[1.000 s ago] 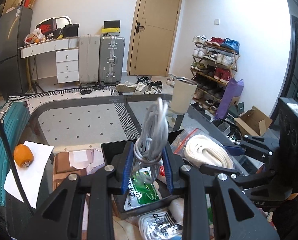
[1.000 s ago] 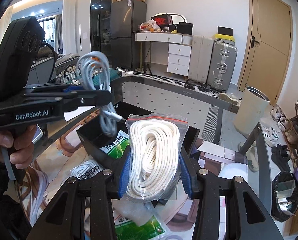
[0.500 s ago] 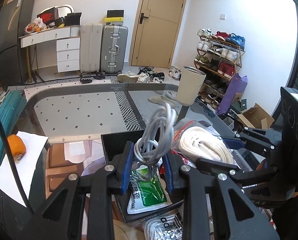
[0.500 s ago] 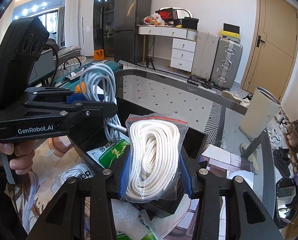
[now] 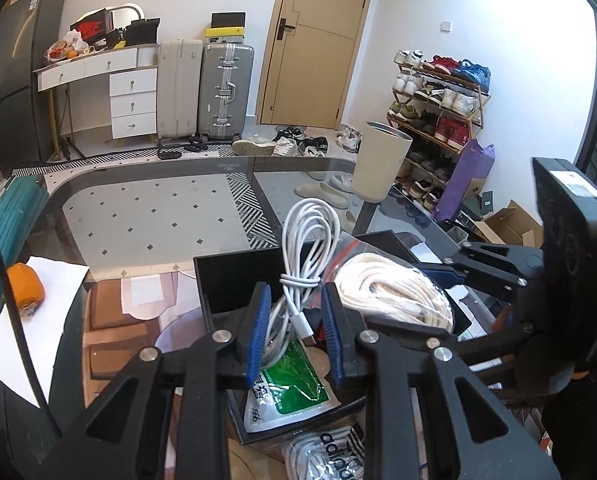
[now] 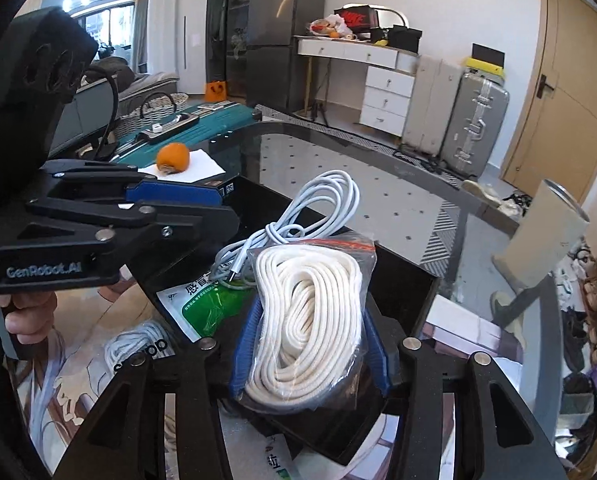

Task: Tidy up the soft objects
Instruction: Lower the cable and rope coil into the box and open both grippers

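1. I am holding the white charging cable (image 5: 298,280) in the left tongs (image 5: 295,292). Their blue pads are nearly pressed together on the lower end of the coil. The loops are standing up over the black tray (image 5: 234,280) on the glass tabletop (image 5: 158,216).
2. I am judging the cable to be light and springy. Only its own wrap at mid-height is keeping the coil together, so the free loops are likely to flop or fan out once let go. The wrapped waist is the safest place to take it. The bare plug end near the pads is small and slick, so I am avoiding it.
3. The right tongs (image 6: 310,320) are flanking the bag of rope (image 6: 298,280), a clear zip bag of coiled cream cord. Their jaws have just been opening a little. The bag is between the pads, which appear to be touching its sides, and it is sitting over the near part of the tray.
4. The bag is looking soft and bulky, and heavier than the cable. Its plastic skin is slippery and crumples, so a squeeze across the thick middle of the coil is holding better than a pinch on loose film.
5. A green sachet (image 5: 294,380) is lying flat in the tray under the cable. It is thin and slick, so anything dropped on it may slide.
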Demonstrator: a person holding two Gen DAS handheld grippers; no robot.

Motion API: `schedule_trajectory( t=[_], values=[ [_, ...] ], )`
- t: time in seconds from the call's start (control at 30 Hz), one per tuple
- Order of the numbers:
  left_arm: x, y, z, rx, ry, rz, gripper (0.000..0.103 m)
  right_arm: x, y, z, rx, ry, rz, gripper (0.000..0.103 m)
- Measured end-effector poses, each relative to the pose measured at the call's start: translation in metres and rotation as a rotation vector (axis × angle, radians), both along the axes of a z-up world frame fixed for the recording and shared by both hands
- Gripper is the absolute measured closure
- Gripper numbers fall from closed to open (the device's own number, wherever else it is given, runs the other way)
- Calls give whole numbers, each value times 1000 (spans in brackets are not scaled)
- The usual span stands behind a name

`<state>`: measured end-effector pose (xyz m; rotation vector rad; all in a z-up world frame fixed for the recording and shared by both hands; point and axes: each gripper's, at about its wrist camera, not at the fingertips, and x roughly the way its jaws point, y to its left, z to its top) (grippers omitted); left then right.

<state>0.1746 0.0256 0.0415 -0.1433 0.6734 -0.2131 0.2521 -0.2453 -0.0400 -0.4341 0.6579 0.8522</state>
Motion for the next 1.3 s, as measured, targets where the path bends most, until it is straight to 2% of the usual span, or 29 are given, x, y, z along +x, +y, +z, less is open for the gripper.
schedule_trajectory(
  t=[0.2,0.47,0.53,0.6,0.7,0.97,1.17,1.3],
  values=[
    [-4,-2,0,3,1,3,79,3,7,1,-15,14,80,56],
    [-14,1,2,7,-4,4,79,0,19,12,-111,-53,223,56],
    [-15,3,2,6,-4,6,79,3,20,12,-150,-66,204,53],
    [-16,5,2,3,-6,9,79,1,17,13,-162,-95,178,34],
    [-17,3,2,-1,-5,7,79,-7,4,19,-133,-117,158,23],
    [-24,1,3,-1,-8,0,79,-12,-39,28,-89,-138,0,11],
    [-31,-2,3,2,-10,-3,79,8,-28,11,-173,-125,-114,10],
    [-38,-3,3,12,-13,-3,79,8,-25,10,-142,-133,-141,10]
  ],
)
